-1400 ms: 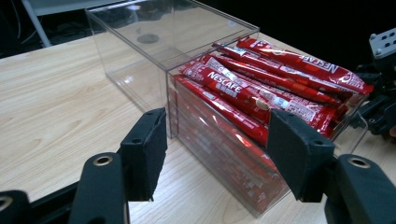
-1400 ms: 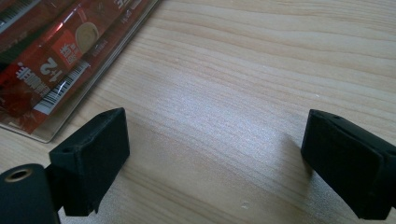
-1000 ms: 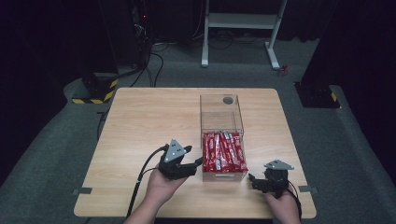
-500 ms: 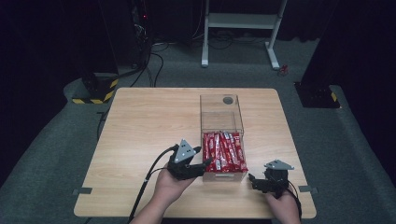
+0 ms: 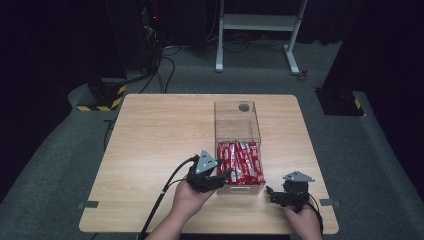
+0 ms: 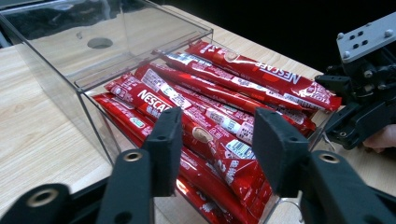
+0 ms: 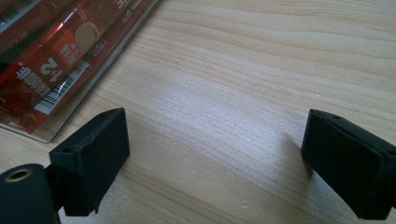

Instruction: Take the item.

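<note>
Left claw (image 6: 217, 140) has slid over the clear box (image 5: 222, 117), half-open jaws just narrowing around a red Nescafe stick (image 6: 187, 123), no pinch yet; right claw (image 7: 215, 158) sits wide on the tabletop (image 5: 150, 135).

Bright tabletop, dark surroundings, sharp close-ups

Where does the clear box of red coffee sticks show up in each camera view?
High view: clear box at table centre, sticks in its near end.
Left gripper view: upper middle, box wall, sticks beyond the jaws.
Right gripper view: top left corner.
Shared landmark: the red sticks.
</note>
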Action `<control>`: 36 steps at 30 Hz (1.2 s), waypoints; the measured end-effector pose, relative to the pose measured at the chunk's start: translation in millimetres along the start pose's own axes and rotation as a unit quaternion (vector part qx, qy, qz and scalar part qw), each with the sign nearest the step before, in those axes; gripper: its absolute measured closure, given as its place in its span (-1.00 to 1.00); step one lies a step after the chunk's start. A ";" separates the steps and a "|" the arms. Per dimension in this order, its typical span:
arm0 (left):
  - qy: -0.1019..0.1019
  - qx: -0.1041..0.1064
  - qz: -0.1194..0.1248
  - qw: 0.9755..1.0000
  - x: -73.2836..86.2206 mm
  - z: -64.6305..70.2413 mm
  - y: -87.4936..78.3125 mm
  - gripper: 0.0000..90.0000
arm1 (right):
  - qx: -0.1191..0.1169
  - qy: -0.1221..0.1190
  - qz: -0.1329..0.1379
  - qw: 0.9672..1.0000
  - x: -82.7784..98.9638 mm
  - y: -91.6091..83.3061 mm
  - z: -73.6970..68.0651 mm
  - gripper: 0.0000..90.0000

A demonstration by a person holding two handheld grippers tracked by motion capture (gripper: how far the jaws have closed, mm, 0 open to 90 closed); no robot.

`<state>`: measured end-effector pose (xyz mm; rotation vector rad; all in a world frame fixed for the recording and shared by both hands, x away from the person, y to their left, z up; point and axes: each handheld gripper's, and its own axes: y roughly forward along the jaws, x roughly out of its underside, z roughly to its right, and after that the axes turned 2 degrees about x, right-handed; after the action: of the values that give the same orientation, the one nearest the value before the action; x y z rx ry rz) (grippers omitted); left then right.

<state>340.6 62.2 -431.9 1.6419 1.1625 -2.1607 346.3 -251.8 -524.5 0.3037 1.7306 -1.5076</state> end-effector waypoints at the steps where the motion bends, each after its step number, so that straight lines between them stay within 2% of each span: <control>1: -0.001 -0.001 0.000 1.000 0.5 0.2 1.7 0.24 | 0.000 0.000 0.000 1.000 0.0 0.0 0.0 -0.83; 9: -0.006 -0.006 -0.008 1.000 4.7 -2.8 10.1 0.43 | 0.000 0.000 0.000 1.000 0.0 0.0 0.0 -0.83; 18: -0.011 0.006 -0.014 1.000 13.8 -3.2 15.4 0.43 | 0.000 0.000 0.000 1.000 0.0 0.0 0.0 -0.83; 23: -0.009 0.002 -0.015 1.000 14.8 -2.1 15.5 0.49 | -0.001 -0.001 0.000 1.000 -0.1 0.1 -0.1 -0.83; 28: -0.009 -0.003 -0.016 1.000 15.7 -1.1 16.7 0.61 | -0.001 -0.004 0.001 1.000 -0.1 0.2 0.2 -0.83; 36: -0.017 -0.001 -0.017 1.000 17.8 -0.4 18.3 0.92 | -0.002 -0.004 0.000 1.000 -0.1 0.2 0.2 -0.83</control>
<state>344.7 55.4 -456.2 1.5881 1.1926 -2.1985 346.7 -251.9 -524.5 0.2959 1.7258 -1.5035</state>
